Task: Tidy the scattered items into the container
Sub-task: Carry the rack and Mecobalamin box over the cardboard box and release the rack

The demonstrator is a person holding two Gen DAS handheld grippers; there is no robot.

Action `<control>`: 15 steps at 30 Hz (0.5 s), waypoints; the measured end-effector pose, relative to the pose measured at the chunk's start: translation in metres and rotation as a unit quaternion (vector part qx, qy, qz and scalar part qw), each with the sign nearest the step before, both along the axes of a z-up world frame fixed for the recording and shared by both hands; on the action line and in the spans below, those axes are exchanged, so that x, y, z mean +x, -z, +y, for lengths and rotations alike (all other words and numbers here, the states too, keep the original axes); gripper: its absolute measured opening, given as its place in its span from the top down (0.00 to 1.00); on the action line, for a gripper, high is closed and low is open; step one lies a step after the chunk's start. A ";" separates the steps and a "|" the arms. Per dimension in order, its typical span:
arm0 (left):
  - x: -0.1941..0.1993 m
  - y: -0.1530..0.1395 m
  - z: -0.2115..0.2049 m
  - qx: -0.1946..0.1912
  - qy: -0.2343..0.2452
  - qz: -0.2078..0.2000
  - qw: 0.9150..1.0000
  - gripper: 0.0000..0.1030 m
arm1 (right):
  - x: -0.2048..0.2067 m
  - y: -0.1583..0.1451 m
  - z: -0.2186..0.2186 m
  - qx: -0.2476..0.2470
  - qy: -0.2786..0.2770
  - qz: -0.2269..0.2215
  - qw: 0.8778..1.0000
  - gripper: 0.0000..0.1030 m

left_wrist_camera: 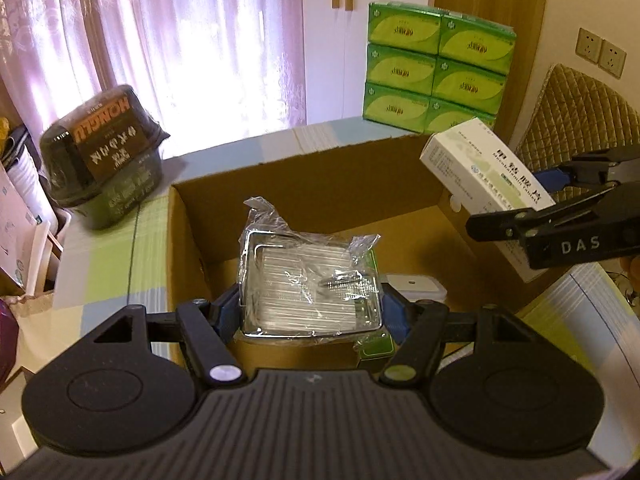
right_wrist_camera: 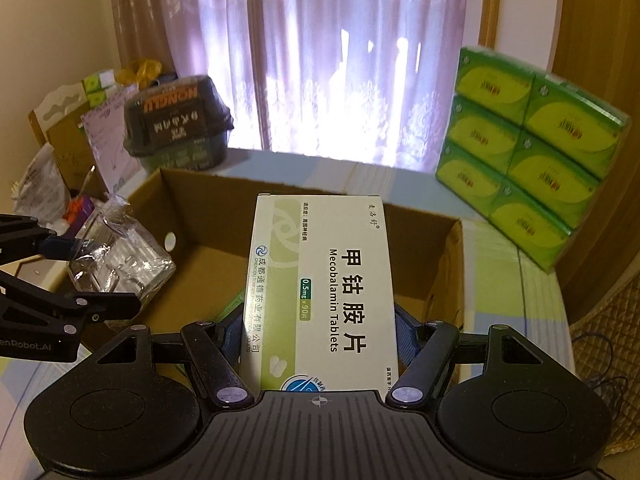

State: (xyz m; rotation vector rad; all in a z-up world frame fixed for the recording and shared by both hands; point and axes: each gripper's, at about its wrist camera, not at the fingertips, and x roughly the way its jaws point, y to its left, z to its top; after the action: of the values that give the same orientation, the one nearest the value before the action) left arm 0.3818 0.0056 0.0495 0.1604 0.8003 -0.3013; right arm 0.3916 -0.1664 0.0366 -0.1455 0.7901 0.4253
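Right claw grips tablet box, long axis pointing forward over carton.

Background: green tissue packs stacked at the worktop's far right; dark wrapped tub far left; curtain behind; wall sockets.
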 end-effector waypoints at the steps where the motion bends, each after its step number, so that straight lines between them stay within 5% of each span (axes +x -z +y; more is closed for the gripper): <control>1: 0.001 0.003 0.000 -0.001 0.001 0.002 1.000 0.36 | 0.001 0.003 0.001 -0.002 -0.001 0.004 1.000 0.29; 15: 0.010 0.012 0.005 0.004 -0.017 -0.006 1.000 0.32 | 0.007 0.024 -0.002 -0.003 0.005 0.022 1.000 0.29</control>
State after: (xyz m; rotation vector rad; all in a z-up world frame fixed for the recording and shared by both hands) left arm 0.3920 0.0109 0.0378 0.1561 0.7925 -0.2653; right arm 0.3983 -0.1679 0.0127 -0.1371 0.8355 0.4182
